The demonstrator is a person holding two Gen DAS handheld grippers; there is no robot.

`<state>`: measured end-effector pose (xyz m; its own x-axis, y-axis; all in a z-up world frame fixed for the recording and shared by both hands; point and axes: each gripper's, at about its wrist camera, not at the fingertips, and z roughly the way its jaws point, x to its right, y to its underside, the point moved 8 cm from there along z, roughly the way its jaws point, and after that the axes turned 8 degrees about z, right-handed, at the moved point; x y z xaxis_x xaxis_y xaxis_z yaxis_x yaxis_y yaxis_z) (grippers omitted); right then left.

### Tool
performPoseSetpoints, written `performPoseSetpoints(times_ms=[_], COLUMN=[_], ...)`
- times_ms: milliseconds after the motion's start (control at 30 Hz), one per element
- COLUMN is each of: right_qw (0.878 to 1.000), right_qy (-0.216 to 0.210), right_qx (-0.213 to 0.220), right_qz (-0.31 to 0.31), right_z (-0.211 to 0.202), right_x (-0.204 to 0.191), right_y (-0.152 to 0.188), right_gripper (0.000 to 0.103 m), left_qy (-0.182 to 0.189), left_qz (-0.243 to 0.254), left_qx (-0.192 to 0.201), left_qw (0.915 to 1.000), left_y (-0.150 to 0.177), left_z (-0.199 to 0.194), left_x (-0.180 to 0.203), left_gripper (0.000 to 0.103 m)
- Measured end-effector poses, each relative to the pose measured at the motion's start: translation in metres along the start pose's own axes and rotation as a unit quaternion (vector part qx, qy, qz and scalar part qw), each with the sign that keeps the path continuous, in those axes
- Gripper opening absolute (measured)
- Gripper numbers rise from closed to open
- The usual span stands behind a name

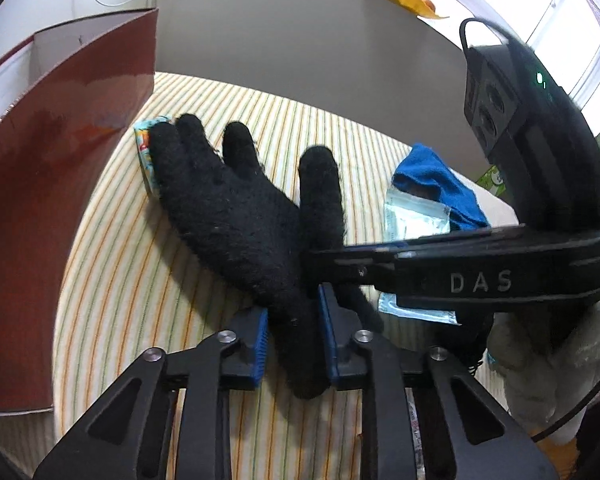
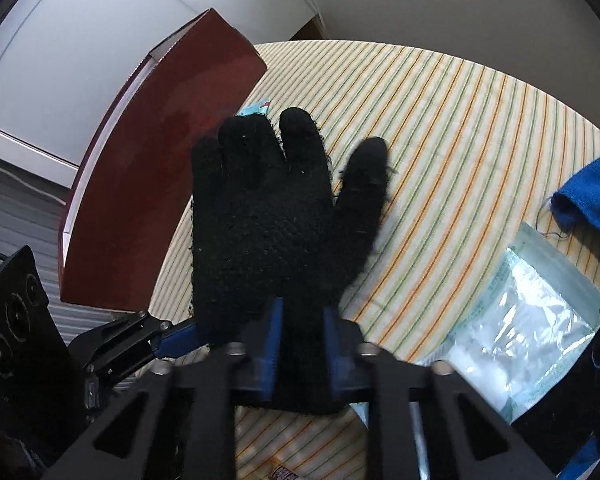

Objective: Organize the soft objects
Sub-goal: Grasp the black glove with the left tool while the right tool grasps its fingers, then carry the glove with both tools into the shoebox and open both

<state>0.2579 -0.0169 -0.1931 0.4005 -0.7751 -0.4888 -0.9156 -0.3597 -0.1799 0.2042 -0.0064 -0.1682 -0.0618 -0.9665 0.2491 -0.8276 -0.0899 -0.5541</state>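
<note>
Leftmost, a tall reddish-brown cardboard box with a white inside stands at the left edge of the counter, which is covered by a cream cloth with thin orange and green stripes. Just beside the box's near wall lies a small light-blue printed packet, partly under the fingertips of a fuzzy black knitted glove. That glove lies flat near the middle of the counter, palm spread, its fingers pointing toward the box and the far edge, its cuff toward the cameras.

Both grippers have hold of the cuff end. The left gripper has its jaws nearly closed, the blue pads pressing the narrow cuff from either side. The right gripper comes in from the right; its jaws are likewise closed tight on the cuff, blue pads against the black knit. In the left wrist view its black body, marked with pale letters, crosses above the glove's thumb side.

Further right, a clear plastic pouch with pale blue-green borders lies on the striped cloth, and a crumpled bright blue cloth rests touching its far end, toward the counter's right edge. A white fluffy sleeve shows at the lower right of the left wrist view.
</note>
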Motion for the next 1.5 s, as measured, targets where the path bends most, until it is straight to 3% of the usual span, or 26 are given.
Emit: performPoseSetpoints(times_ms=[367, 867, 1167, 1500], right_qw=[1.0, 0.993, 0.982, 0.976], right_qy=[0.013, 0.016, 0.009, -0.027], right_qx=[0.025, 0.109, 0.159, 0.168], right_qz=[-0.003, -0.048, -0.097, -0.132], right_z=[-0.015, -0.094, -0.132, -0.116], right_x=[0.001, -0.045, -0.109, -0.187], right_y=[0.011, 0.013, -0.001, -0.034], right_gripper=[0.009, 0.008, 0.008, 0.008], left_qy=[0.005, 0.035, 0.03, -0.024], left_qz=[-0.001, 0.021, 0.033, 0.015], left_qx=[0.015, 0.093, 0.148, 0.177], left_qw=[0.9999, 0.9949, 0.988, 0.9838], left_y=[-0.001, -0.029, -0.048, -0.066], left_z=[-0.009, -0.08, -0.138, -0.18], left_x=[0.001, 0.016, -0.001, -0.064], left_gripper=[0.013, 0.013, 0.013, 0.013])
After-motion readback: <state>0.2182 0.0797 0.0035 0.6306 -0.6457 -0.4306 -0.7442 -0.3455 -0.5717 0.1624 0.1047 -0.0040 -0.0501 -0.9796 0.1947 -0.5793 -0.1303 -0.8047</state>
